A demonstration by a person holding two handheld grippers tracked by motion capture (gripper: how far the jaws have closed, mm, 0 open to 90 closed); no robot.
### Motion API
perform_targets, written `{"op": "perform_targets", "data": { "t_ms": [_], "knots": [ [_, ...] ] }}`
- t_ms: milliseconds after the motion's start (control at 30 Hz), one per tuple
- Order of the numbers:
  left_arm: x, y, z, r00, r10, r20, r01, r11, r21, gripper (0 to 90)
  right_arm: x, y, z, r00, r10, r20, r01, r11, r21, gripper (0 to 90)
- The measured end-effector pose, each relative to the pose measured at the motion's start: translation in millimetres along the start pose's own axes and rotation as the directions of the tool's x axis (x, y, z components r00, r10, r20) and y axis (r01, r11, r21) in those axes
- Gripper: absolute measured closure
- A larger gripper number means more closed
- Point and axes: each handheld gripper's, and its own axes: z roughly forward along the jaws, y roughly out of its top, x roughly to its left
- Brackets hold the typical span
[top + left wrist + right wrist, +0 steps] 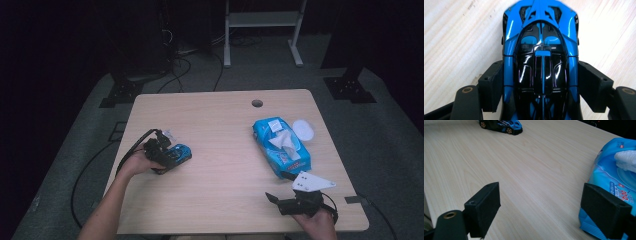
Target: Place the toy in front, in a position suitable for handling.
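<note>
Pale wood worktop. The blue toy car sits well left of the wipes pack. Left gripper fingers pinch its flanks; the glossy, rigid shell is probably slippery, so grip mid-body. Right gripper fingers are spread.

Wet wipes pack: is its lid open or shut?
Open. The wipes pack has its flap peeled back and a white wipe sticking out of the opening.

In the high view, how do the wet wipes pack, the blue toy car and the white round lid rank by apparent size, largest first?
1. wet wipes pack, clearly the largest.
2. blue toy car, though the left gripper covers part of it.
3. white round lid; it looks close to the car's visible part, so this order is unsure.
</note>
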Motion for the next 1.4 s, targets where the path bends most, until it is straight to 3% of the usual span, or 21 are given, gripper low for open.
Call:
{"op": "perform_targets", "data": {
  "t_ms": [433, 533, 867, 900, 967, 1400],
  "knots": [
    [2.4, 1.2, 0.9, 0.9996, -0.018, 0.020, 0.017, 0.9998, 0.013, 28.0, 0.5, 0.1, 1.2, 1.0000, 0.001, -0.004, -0.001, 1.000, 0.007, 15.0],
    [1.1, 4.7, 2.2, 0.9999, -0.009, 0.007, 0.009, 0.9995, 0.030, 27.8, 0.8, 0.2, 0.9, 1.0000, 0.002, -0.004, -0.002, 1.000, 0.008, 15.0],
    [1.3, 7.3, 4.6, 0.9996, -0.025, 0.008, 0.025, 0.9995, 0.020, 26.6, 0.2, -0.1, 0.0, 1.0000, 0.004, -0.002, -0.004, 1.000, 0.006, 15.0],
    [2.2, 7.3, 6.9, 0.9992, -0.037, 0.014, 0.037, 0.9983, 0.044, 25.7, 0.3, -0.1, 0.0, 1.0000, 0.004, -0.002, -0.004, 1.000, 0.006, 15.0],
    [1.2, 6.9, 8.7, 0.9994, -0.035, 0.002, 0.035, 0.9985, 0.043, 23.5, 0.5, 0.0, 0.1, 1.0000, 0.003, -0.001, -0.003, 1.000, 0.008, 15.0],
    [-1.2, 11.8, 9.0, 0.9985, -0.053, -0.011, 0.053, 0.9969, 0.058, 25.9, 1.2, 0.0, 0.2, 1.0000, 0.000, -0.002, 0.000, 1.000, 0.008, 15.0]
  ]
}}
